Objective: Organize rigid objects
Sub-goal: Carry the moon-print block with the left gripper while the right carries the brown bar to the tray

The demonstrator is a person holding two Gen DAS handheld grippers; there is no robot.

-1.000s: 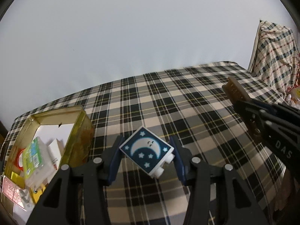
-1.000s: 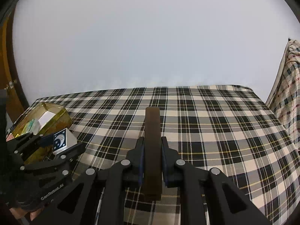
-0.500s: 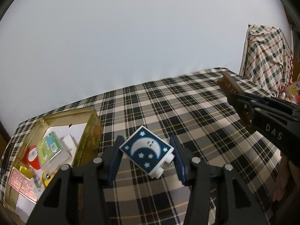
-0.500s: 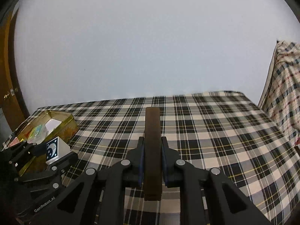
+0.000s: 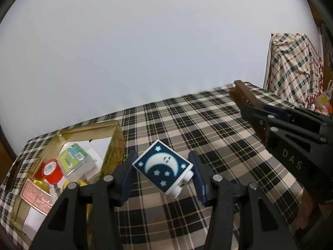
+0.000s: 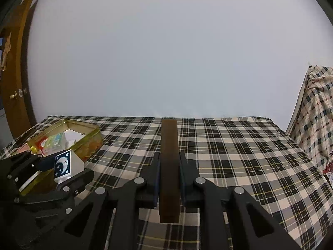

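My left gripper (image 5: 163, 169) is shut on a white block with a dark blue moon-and-stars face (image 5: 163, 167), held above the plaid tablecloth just right of a gold tin (image 5: 116, 139). The block also shows in the right wrist view (image 6: 66, 164). My right gripper (image 6: 169, 166) is shut on a flat dark brown bar (image 6: 169, 158), held edge-up above the cloth; the bar also shows at the right of the left wrist view (image 5: 246, 100).
The gold tin (image 6: 91, 129) holds a red cup (image 5: 51, 169), a green-labelled clear box (image 5: 73, 159), a pink foil packet (image 5: 37, 195) and white cards. A plaid-draped chair (image 5: 291, 66) stands at the far right. A wooden door (image 6: 14, 79) is at the left.
Both grippers have risen and tilted up with their objects still held. More of the tin's inside shows in the left wrist view, and the tin looks farther away in the right wrist view.
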